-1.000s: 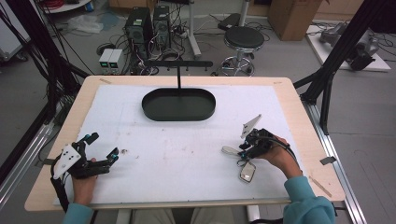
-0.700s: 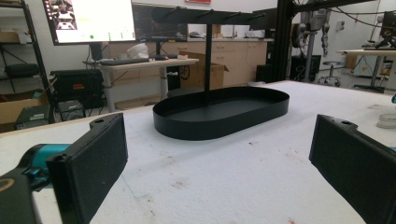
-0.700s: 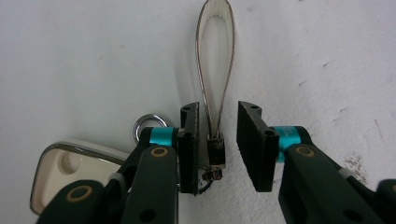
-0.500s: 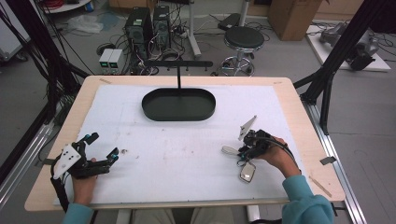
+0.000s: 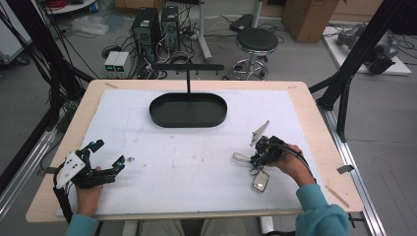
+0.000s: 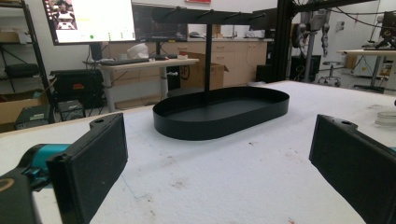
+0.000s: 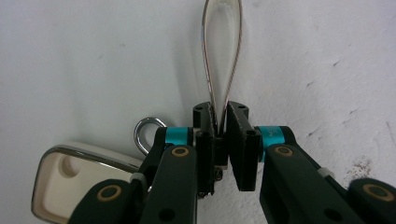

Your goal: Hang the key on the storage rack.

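A keychain lies on the white table mat at the front right. It has a thin silver loop (image 7: 222,51), a small ring (image 7: 144,130) and a cream tag in a metal frame (image 7: 70,179). My right gripper (image 7: 221,116) is shut on the near end of the loop, pointing down at the mat. From above, the right gripper (image 5: 258,157) has the loop (image 5: 240,157) sticking out to its left and the tag (image 5: 260,181) just in front of it. My left gripper (image 5: 108,153) rests at the front left, open, nothing between its pads (image 6: 95,163).
A black oval tray (image 5: 188,119) sits at the back middle of the mat, with a black post and hook bar (image 5: 187,67) rising behind it. A tiny metal bit (image 5: 131,159) lies just right of the left gripper. The mat's middle is bare white.
The right gripper has edged slightly to the left while holding the loop. The left gripper has not moved.
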A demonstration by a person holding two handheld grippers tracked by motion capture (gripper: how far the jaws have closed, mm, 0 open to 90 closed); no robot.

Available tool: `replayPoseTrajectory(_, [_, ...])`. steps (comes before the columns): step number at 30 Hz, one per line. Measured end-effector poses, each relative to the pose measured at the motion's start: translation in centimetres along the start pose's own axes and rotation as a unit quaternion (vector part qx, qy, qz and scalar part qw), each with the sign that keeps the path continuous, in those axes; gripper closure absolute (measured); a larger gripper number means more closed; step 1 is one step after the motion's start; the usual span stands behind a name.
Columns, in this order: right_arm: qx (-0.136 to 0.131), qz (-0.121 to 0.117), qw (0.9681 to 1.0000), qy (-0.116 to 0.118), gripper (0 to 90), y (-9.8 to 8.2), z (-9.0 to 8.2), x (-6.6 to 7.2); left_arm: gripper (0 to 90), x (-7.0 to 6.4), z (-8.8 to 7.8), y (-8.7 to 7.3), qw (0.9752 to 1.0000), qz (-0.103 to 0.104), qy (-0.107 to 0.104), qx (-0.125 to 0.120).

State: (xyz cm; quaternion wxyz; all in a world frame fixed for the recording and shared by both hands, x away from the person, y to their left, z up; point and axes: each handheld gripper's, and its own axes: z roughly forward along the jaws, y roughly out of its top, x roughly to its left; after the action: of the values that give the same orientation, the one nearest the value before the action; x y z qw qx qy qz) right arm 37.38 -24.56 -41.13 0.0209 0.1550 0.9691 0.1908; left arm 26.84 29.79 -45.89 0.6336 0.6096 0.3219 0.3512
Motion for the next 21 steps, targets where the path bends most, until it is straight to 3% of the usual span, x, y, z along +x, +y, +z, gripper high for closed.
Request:
replayPoseTrajectory(7, [-0.034, 0.010, 0.9993, 0.007, 82.4, -0.1, -0.6, -0.2, 4.8, 0.0, 0.0, 0.0, 1.0000, 0.000, 0.000, 0.000])
replayPoseTrajectory(8, [-0.061, 0.020, 0.9979, 0.008, 82.5, 0.0, -1.0, -0.4, 4.8, 0.0, 0.0, 0.0, 1.0000, -0.001, 0.000, 0.000])
replayPoseTrajectory(9, [-0.061, 0.020, 0.9979, 0.008, 82.5, 0.0, -1.0, -0.4, 4.8, 0.0, 0.0, 0.0, 1.0000, 0.000, 0.000, 0.000])
replayPoseTrajectory(12, [-0.104, 0.050, 0.9932, 0.018, 82.6, 0.2, -1.8, -0.6, 4.8, 0.0, 0.0, 0.0, 1.0000, 0.000, 0.000, 0.000])
replayPoseTrajectory(14, [-0.116, 0.048, 0.9919, 0.018, 82.5, 0.3, -1.9, -0.6, 4.8, 0.0, 0.0, 0.0, 1.0000, 0.000, 0.000, 0.000])
replayPoseTrajectory(15, [-0.138, 0.057, 0.9888, 0.010, 82.5, 0.6, -2.3, -0.6, 4.8, 0.0, 0.0, 0.0, 1.0000, 0.000, 0.000, 0.000])
replayPoseTrajectory(16, [-0.138, 0.057, 0.9888, 0.010, 82.5, 0.6, -2.3, -0.6, 4.8, 0.0, 0.0, 0.0, 1.0000, 0.000, 0.000, 0.000])
replayPoseTrajectory(18, [-0.161, 0.067, 0.9846, -0.004, 82.5, 1.1, -2.7, -0.6, 4.8, 0.0, 0.0, 0.0, 1.0000, 0.000, 0.000, 0.000])
replayPoseTrajectory(19, [-0.161, 0.067, 0.9846, -0.004, 82.5, 1.1, -2.7, -0.6, 4.8, 0.0, 0.0, 0.0, 1.0000, 0.000, 0.000, 0.000])
replayPoseTrajectory(21, [-0.178, 0.071, 0.9813, -0.019, 82.5, 1.6, -3.0, -0.6, 4.8, 0.0, 0.0, 0.0, 1.0000, 0.000, 0.000, 0.000])
